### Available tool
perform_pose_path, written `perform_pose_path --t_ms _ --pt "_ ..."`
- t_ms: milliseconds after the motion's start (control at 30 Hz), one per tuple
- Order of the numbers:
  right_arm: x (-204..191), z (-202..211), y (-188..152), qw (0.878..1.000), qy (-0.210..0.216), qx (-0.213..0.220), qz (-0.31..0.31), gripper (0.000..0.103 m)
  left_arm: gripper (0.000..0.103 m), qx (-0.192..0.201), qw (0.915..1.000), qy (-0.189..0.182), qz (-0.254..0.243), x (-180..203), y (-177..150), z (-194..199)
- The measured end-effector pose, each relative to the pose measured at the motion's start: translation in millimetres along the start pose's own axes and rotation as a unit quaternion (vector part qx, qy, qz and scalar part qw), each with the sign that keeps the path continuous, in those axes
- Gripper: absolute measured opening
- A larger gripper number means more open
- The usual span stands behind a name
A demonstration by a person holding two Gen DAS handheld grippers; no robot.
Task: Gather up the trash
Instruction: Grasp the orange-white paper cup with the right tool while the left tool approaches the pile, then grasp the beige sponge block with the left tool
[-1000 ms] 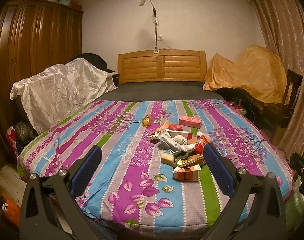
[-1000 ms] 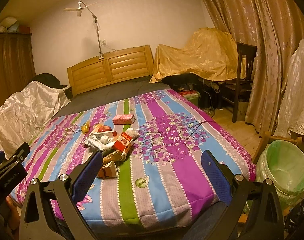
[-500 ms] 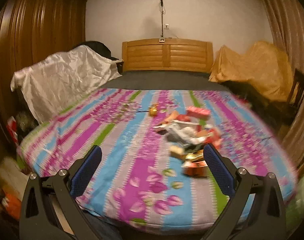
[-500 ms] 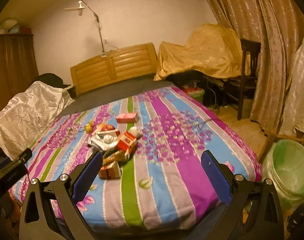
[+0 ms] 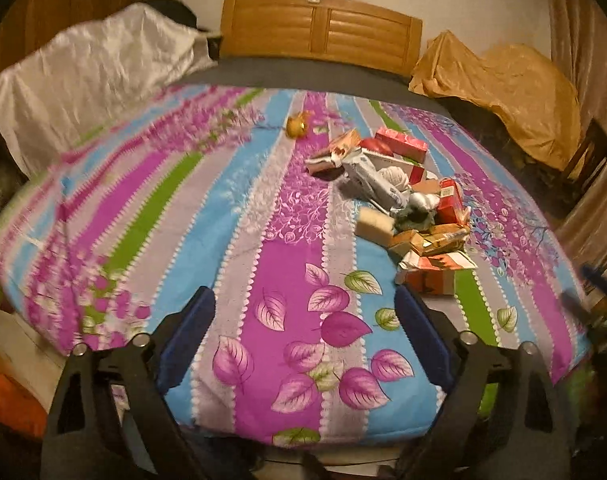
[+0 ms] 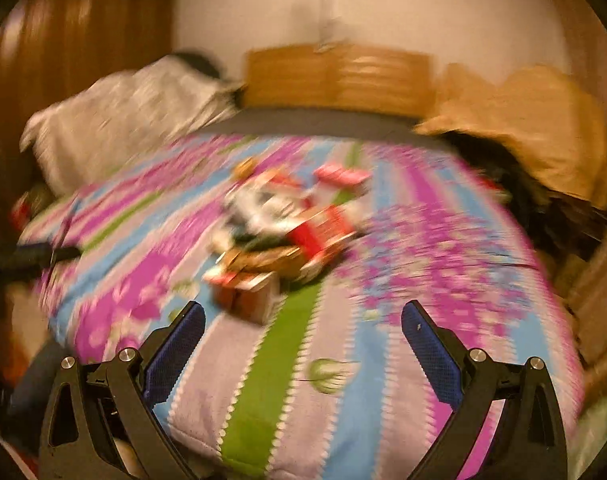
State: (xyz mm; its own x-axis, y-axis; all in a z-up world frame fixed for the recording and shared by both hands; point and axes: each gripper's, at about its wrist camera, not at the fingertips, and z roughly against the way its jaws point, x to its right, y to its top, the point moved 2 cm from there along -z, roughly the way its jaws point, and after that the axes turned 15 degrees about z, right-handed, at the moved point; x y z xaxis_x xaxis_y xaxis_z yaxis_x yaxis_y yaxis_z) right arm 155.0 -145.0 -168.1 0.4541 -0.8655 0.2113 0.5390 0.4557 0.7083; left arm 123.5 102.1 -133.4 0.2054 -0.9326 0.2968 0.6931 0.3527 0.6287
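Note:
A heap of trash (image 5: pixel 403 196) lies on the striped floral bedspread (image 5: pixel 183 216): red and orange cartons, crumpled white wrappers, a tan sponge-like block (image 5: pixel 375 222). An orange carton (image 5: pixel 431 274) is the nearest piece. A small yellow item (image 5: pixel 297 125) sits apart, farther back. My left gripper (image 5: pixel 305 312) hovers over the bed's near part, left of the heap; its jaws are closing with nothing between them. In the blurred right wrist view the heap (image 6: pixel 287 224) lies ahead, and my right gripper (image 6: pixel 303 320) stands open and empty, just short of the nearest carton (image 6: pixel 247 296).
A wooden headboard (image 5: pixel 319 28) stands at the far end. A silver-draped shape (image 5: pixel 87 68) flanks the bed on the left, a tan-draped one (image 5: pixel 503 84) on the right. A dark wardrobe (image 6: pixel 75 40) stands at the back left. An orange bag (image 5: pixel 11 404) lies on the floor.
Both grippers have dropped and tipped down toward the bed, closer to the trash heap. The right view has swung left, losing the green-lined bin. The left jaws have narrowed a little.

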Motion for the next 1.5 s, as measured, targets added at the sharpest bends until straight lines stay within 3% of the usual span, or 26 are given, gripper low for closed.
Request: perform_pose_path --t_ms 267,433,467,500,533,700,967,1067,1267,1400,1467,1500 --pt "-2 -127 6 0.99 0.129 -0.048 0.029 0.098 0.086 -0.021 0.9995 0.004 0.023 -26 18 -37" --pt "2 -178 11 0.985 0.159 -0.066 0.004 0.094 0.086 -0.046 0.9985 0.009 0.029 -29 14 -61" --pt "3 -181 11 0.983 0.172 -0.067 -0.003 0.08 0.086 -0.048 0.9986 0.007 0.022 -25 14 -65" --pt "0 -185 9 0.979 0.194 -0.07 -0.011 0.052 0.086 -0.048 0.9987 0.006 0.017 -23 13 -66" --pt "-2 -185 6 0.976 0.204 -0.07 -0.016 0.04 0.086 -0.048 0.9988 0.006 0.011 -21 14 -69" --pt "4 -149 -10 0.969 0.228 -0.04 -0.081 0.006 0.086 -0.04 0.999 -0.012 -0.015 -2 21 -75" --pt "13 -68 -49 0.962 0.211 -0.02 -0.174 0.006 0.086 -0.058 0.994 -0.069 -0.062 37 14 -86" --pt "20 -37 -57 0.957 0.202 -0.007 -0.209 0.006 0.086 -0.074 0.9894 -0.084 -0.093 55 16 -109" --pt "27 -9 -63 0.951 0.197 -0.001 -0.237 0.006 0.086 -0.072 0.986 -0.108 -0.105 85 35 -151" --pt "32 -3 -64 0.951 0.19 0.0 -0.245 0.006 0.086 -0.102 0.9801 -0.1 -0.138 99 27 -188" --pt "33 -1 -63 0.952 0.185 0.002 -0.244 0.006 0.07 -0.122 0.9762 -0.099 -0.149 99 21 -203" --pt "33 1 -63 0.953 0.181 0.004 -0.243 0.006 0.047 -0.134 0.9744 -0.104 -0.148 97 20 -207"
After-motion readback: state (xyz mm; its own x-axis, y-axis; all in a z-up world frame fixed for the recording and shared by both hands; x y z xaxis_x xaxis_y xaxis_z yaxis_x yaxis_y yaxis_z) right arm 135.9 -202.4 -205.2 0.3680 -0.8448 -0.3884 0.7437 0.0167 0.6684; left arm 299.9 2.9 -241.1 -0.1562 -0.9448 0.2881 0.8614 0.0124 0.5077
